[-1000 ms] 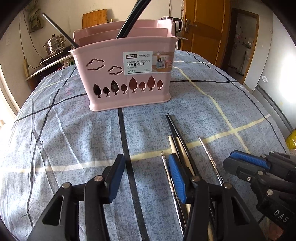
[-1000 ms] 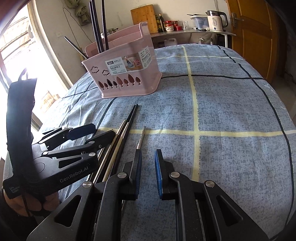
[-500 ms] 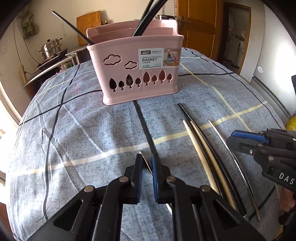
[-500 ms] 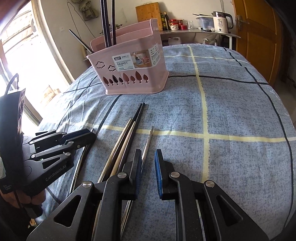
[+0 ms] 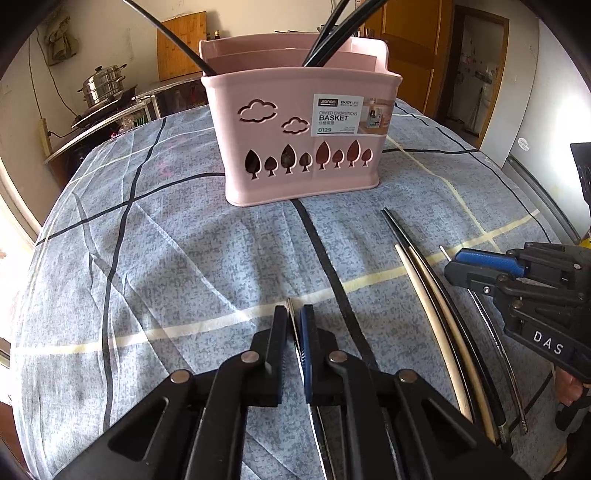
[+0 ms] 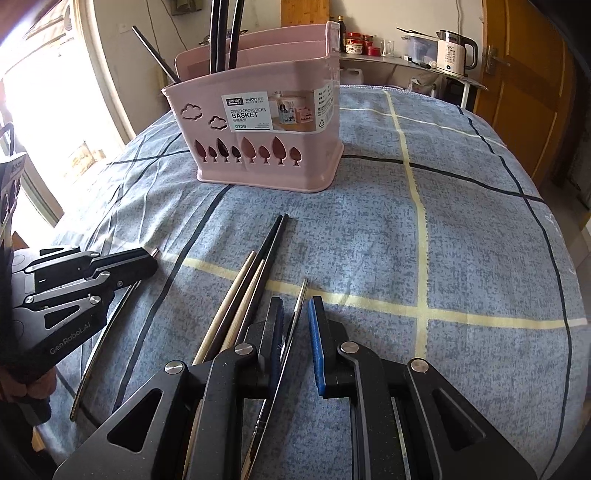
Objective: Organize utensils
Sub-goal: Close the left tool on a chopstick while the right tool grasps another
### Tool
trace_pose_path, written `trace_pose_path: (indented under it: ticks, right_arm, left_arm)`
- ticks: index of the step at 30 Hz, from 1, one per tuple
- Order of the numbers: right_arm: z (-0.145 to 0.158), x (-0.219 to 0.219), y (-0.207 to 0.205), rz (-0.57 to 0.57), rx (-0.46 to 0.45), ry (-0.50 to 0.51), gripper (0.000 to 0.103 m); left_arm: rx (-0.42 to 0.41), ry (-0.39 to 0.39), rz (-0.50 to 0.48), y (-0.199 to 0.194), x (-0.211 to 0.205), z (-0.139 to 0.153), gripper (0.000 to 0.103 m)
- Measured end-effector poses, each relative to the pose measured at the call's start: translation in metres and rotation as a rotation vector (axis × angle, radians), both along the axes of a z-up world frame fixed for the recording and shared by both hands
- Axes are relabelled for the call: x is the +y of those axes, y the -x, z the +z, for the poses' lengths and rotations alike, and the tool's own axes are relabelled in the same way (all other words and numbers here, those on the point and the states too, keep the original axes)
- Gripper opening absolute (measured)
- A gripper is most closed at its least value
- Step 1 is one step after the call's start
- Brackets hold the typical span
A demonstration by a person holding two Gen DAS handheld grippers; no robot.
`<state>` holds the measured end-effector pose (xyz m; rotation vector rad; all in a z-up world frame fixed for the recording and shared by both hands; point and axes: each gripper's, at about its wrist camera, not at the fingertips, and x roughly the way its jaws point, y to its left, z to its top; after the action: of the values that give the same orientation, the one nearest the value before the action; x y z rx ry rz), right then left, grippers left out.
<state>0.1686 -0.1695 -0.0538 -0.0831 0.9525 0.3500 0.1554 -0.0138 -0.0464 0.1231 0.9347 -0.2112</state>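
Observation:
A pink chopstick basket (image 5: 295,147) stands at the back of the table with black chopsticks (image 5: 332,33) upright in it. My left gripper (image 5: 293,312) is shut on a thin metal chopstick (image 5: 291,306), low over the cloth. Right of it lie two pale wooden chopsticks (image 5: 424,314) and black ones (image 5: 402,236). In the right wrist view my right gripper (image 6: 295,306) hovers with its jaws a little apart. A second metal chopstick (image 6: 300,299) lies between them, close to the left pad and not pinched. The left gripper (image 6: 147,258) shows at the left edge of that view.
A blue checked cloth (image 5: 184,258) covers the round table. Behind it are a steel pot (image 5: 101,83), a cutting board (image 5: 181,44), a white kettle (image 6: 452,51) on a shelf and a wooden door (image 6: 524,74). A hand (image 6: 33,387) grips the left tool.
My left jaws have closed on a metal chopstick and carried it left, away from the others. My right gripper has slid over the other metal chopstick, which now lies between its jaws.

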Motion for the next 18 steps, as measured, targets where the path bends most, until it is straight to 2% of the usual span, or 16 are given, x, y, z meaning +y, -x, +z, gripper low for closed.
trace_pose_path:
  ticks: [3,5,9,12,18]
  right_arm:
    - [0.0,0.004,-0.001,0.0,0.0,0.031,0.013]
    - [0.0,0.006,-0.001,0.004,-0.005,0.043,0.007]
    - [0.001,0.004,-0.002,0.004,0.001,0.022,0.005]
    - [0.006,0.001,0.001,0.011,-0.005,-0.015,0.004]
    - [0.036,-0.006,0.01,0.016,-0.086,-0.079,0.004]
  left_arm:
    - [-0.004,-0.028,-0.004,-0.003,-0.005,0.0,0.008]
    - [-0.012,-0.04,-0.01,-0.003,-0.008,0.0,0.007]
    - [-0.022,-0.044,-0.02,-0.003,-0.012,0.0,0.005]
    - [-0.015,-0.01,-0.022,-0.002,-0.009,0.003,0.004]
    - [-0.068,0.054,-0.022,0.005,-0.002,0.031,0.004]
